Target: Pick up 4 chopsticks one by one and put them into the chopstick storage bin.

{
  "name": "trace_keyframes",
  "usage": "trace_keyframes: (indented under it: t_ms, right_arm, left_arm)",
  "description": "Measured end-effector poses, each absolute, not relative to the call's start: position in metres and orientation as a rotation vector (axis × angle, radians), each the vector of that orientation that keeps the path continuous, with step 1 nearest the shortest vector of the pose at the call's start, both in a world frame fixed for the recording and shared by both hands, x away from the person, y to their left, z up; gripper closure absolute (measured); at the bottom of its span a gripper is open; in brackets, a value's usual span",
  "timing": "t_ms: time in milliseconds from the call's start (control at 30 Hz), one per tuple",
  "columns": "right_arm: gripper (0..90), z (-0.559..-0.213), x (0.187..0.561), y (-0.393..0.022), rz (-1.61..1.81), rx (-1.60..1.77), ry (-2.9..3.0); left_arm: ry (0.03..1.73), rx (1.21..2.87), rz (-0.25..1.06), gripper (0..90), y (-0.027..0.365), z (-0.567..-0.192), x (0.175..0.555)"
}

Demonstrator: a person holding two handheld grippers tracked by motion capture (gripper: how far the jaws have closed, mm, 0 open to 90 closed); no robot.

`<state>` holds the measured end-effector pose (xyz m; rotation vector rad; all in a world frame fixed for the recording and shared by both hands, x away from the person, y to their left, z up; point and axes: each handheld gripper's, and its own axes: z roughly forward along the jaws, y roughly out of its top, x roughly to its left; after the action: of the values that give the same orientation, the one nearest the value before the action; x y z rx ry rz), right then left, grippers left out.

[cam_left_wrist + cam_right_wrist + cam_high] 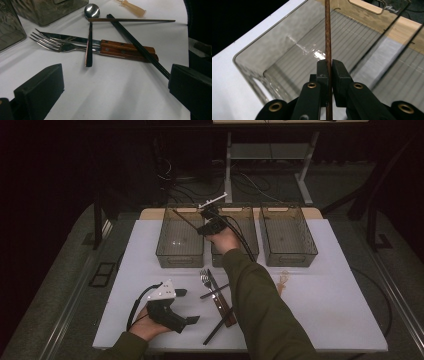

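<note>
1. Three clear plastic bins stand in a row at the far side of the white tabletop (325,300): a left bin (180,251), a middle bin (245,227) and a right bin (287,237). I can see nothing lying inside any of them.
2. The right gripper (209,220) is held out over the gap between the left and middle bins, the sleeved arm stretched forward. Its fingers (338,72) are closed tight on a thin brown chopstick (327,32), which slants out over the left bin.
3. The left gripper (186,306) rests low near the front edge of the tabletop, its fingers (41,87) spread wide with nothing between them.
4. Just ahead of the left gripper lies a cutlery pile: a fork (50,43) and a wooden-handled knife (75,39) side by side, a spoon (91,11) whose dark handle lies across them, a black chopstick (140,48) over the knife handle, and another brown chopstick (130,20).
5. A small pale translucent piece (132,7) lies apart, farther back.
</note>
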<state>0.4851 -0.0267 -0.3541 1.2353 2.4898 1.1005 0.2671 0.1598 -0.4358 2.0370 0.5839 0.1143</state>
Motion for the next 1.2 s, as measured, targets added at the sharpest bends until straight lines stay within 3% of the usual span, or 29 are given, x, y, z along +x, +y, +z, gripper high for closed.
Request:
trace_keyframes:
  t_ms: [633, 667, 800, 1200]
  right_arm:
    - [82.5, -0.365, 0.507, 0.018, 0.998, 1.288, 2.489]
    - [74.4, -0.365, 0.507, 0.019, 1.000, 1.287, 2.493]
    - [64.4, -0.362, 0.506, 0.016, 1.021, 1.277, 2.468]
    - [45.1, -0.344, 0.493, -0.002, 1.102, 1.223, 2.467]
  left_arm:
    - [0.571, 2.034, 0.110, 0.0, 0.158, -0.435, 0.267]
    - [0.570, 2.034, 0.111, 0.0, 0.158, -0.435, 0.267]
    - [0.573, 2.032, 0.110, 0.0, 0.159, -0.435, 0.267]
    - [0.572, 2.030, 0.113, 0.0, 0.159, -0.435, 0.267]
